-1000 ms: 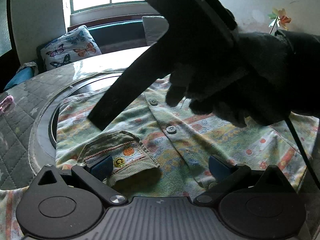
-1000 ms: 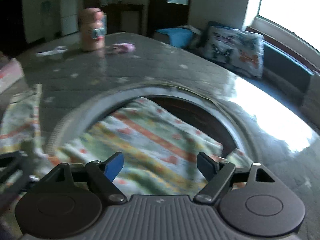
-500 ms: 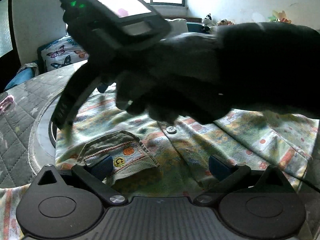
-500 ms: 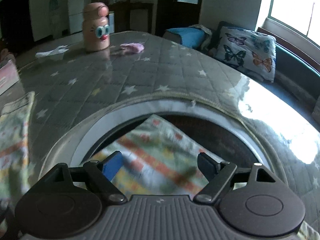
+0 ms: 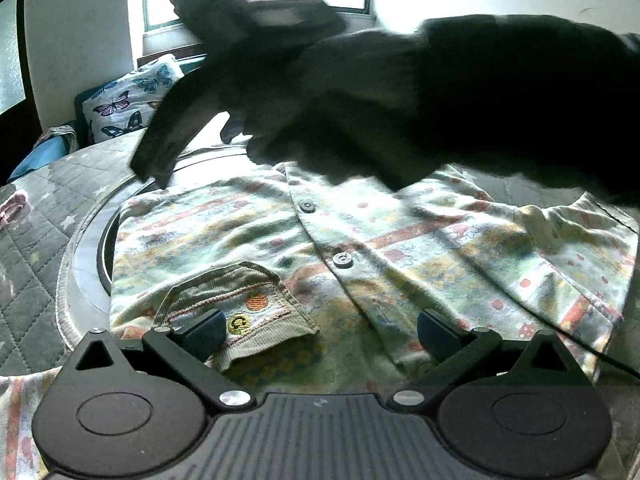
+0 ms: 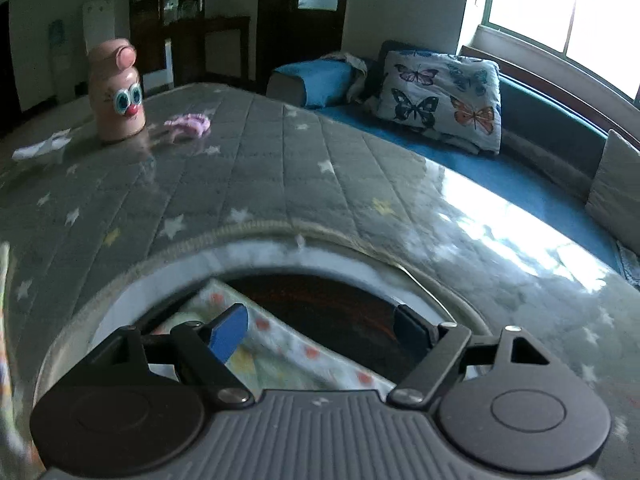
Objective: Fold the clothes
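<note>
Right tool (image 6: 320, 326) moved to shirt (image 5: 400, 248) far corner, spread | left tool (image 5: 320, 326) spread | doll (image 6: 117, 92) right-view only

A shirt (image 5: 400, 248) lies spread on the counter (image 5: 36, 240), over a round ring (image 5: 80, 248) set in the counter's top. A pocket (image 5: 240, 312) sits on the near left part of the shirt. In the right wrist view, a toy jar (image 6: 116, 92) stands on the far left of the counter, with a small cloth (image 6: 188, 125) just to its right. Behind the counter runs a bench (image 6: 480, 168), and a pillow (image 6: 440, 100) rests on it.
</note>
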{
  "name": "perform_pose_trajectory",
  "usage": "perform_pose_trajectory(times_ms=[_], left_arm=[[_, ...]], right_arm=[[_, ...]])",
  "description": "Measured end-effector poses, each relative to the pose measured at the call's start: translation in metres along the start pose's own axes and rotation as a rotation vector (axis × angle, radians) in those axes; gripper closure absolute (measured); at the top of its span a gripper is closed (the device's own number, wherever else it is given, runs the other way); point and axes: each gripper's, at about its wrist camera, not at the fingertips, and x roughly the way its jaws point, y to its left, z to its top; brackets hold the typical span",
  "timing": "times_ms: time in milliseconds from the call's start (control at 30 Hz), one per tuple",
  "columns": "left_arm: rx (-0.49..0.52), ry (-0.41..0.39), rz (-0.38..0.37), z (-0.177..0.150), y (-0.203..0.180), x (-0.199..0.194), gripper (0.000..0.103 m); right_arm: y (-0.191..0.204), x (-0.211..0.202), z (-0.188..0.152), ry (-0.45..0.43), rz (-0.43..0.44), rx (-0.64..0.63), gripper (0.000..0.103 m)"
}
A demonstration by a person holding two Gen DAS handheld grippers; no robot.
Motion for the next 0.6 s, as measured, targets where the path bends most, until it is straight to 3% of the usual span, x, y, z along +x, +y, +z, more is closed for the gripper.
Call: perform_pose_trajectory(times_ms=[333, 433, 600], left_arm=[[0.001, 0.002, 0.003, -0.001, -0.002, 0.0, 0.0], [0.0, 0.001, 0.005, -0.001, -0.002, 0.0, 0.0], [0.0, 0.003, 0.007, -0.001, -0.002, -0.001, 0.0]], right_arm=[[0.005, -0.05, -0.048, 0.101, 0.06, -0.143, 0.021], [0.012, -0.05, -0.056, 0.109, 0.037, -0.18, 0.021], [0.005, -0.037, -0.05, 0.087, 0.009, -0.134, 0.02]])
